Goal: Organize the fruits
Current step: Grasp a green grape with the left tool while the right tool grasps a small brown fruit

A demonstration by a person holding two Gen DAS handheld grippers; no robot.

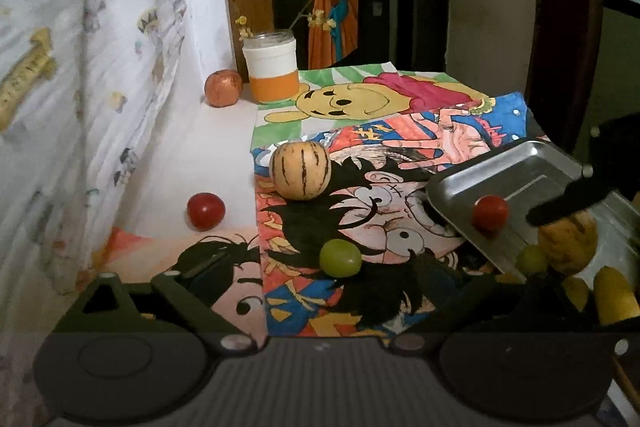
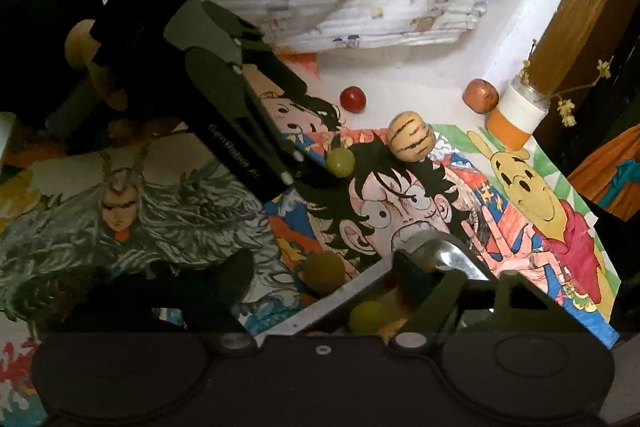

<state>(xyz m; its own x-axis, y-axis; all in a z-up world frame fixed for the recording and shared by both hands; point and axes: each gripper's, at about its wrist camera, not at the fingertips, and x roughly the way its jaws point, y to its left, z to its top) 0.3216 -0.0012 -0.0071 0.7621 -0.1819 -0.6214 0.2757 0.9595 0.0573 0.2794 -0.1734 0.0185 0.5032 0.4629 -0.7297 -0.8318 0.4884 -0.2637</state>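
Note:
My left gripper is open, its fingers on either side of a green grape on the cartoon mat; the grape also shows in the right wrist view, at the left gripper's tip. A striped pale melon sits behind it, a red cherry tomato to the left, a reddish apple at the back. A metal tray at the right holds a red tomato, a green grape, a brown fruit and yellow fruit. My right gripper is open over the tray rim.
A jar with an orange band and dry flowers stands at the back by a wooden post. A patterned white cloth hangs along the left. Cartoon drawings cover the table. A brownish fruit lies beside the tray.

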